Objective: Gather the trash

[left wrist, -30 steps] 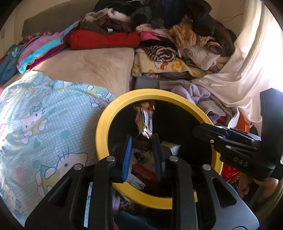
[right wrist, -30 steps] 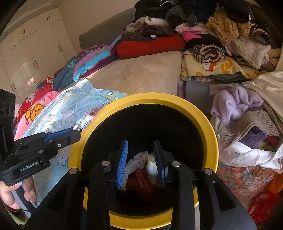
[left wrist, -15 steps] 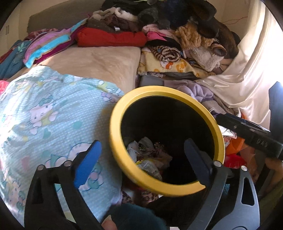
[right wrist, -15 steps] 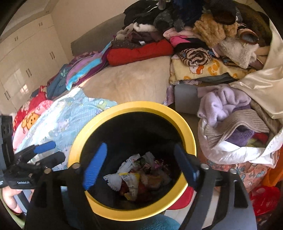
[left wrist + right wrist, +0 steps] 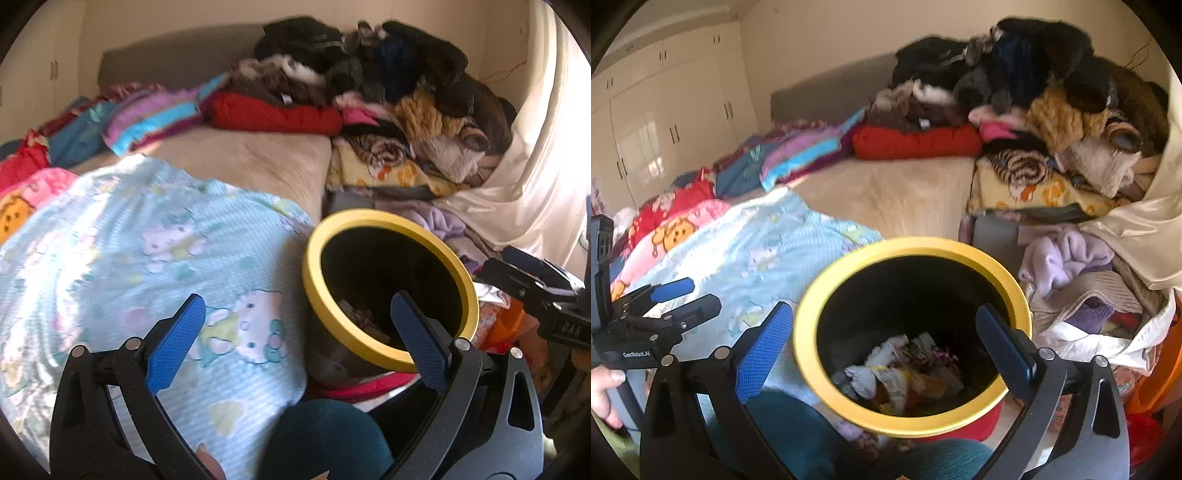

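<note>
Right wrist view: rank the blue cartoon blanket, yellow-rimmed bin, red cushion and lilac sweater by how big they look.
1. blue cartoon blanket
2. yellow-rimmed bin, though it sits nearest the camera
3. red cushion
4. lilac sweater, close to the cushion; unsure

Landmark: bin with yellow rim [image 5: 912,247], beside the bed.
Marking 1: "GenRobot.AI", small white print, read in the right wrist view.
Carrier 1: black body of the left hand-held gripper [image 5: 685,301], left of the bin.
Marking 2: "DAS", pale raised letters, read in the left wrist view.
Carrier 2: black body of the right hand-held gripper [image 5: 532,269], right of the bin.
Bedding prints: cartoon figures only on the light blue blanket [image 5: 147,240] left of the bin; no lettering legible.
Bin contents: wrappers [image 5: 901,365] inside the bin; print too blurred to read.
</note>
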Tool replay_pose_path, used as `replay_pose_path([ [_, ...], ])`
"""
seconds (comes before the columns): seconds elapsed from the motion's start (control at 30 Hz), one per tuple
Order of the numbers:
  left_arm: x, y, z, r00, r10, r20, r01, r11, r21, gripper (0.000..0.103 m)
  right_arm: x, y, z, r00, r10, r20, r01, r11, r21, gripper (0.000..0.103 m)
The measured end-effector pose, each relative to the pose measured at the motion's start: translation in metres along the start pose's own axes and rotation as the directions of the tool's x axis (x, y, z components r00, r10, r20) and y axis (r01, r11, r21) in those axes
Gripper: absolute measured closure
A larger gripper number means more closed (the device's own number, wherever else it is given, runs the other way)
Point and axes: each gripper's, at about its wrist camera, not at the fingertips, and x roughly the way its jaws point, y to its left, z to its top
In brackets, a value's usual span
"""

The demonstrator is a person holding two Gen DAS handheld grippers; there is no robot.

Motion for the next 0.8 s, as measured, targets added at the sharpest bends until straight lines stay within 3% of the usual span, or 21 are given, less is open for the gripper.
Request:
replay_pose_path([
  [0.2, -0.044, 0.014, -0.017, 0.994, 0.047, 0.097, -0.045, 0.999, -0.018, 0.011, -0.033, 0.034, -0.022, 0.988, -0.008, 0.157, 0.006, 1.000, 0.018, 0.006],
  [0.37, -0.077, 0.016, -0.037, 0.977, 0.117, 0.176, -0.119, 0.993, 0.001, 0.011, -0.068, 0.068, -0.043, 0.950, -0.001, 0.313, 0.024, 0.997, -0.069, 0.006],
  [0.5, -0.096, 0.023, -0.047, 0.959, 0.172, 0.224, -0.172, 0.985, -0.019, 0.011, -0.084, 0.076, -0.050, 0.919, -0.015, 0.393, 0.047, 0.996, -0.071, 0.006],
  [0.57, -0.101, 0.025, -0.048, 0.954, 0.179, 0.240, -0.178, 0.984, -0.025, 0.011, -0.087, 0.076, -0.053, 0.911, -0.026, 0.411, 0.057, 0.996, -0.064, 0.006],
  [0.67, -0.106, 0.026, -0.047, 0.943, 0.204, 0.263, -0.200, 0.979, -0.045, 0.011, -0.082, 0.075, -0.055, 0.916, -0.030, 0.401, 0.060, 0.996, -0.062, 0.006],
  [0.8, -0.103, 0.028, -0.048, 0.945, 0.205, 0.256, -0.196, 0.979, -0.058, 0.011, -0.075, 0.074, -0.056, 0.925, -0.040, 0.378, 0.067, 0.996, -0.059, 0.006],
])
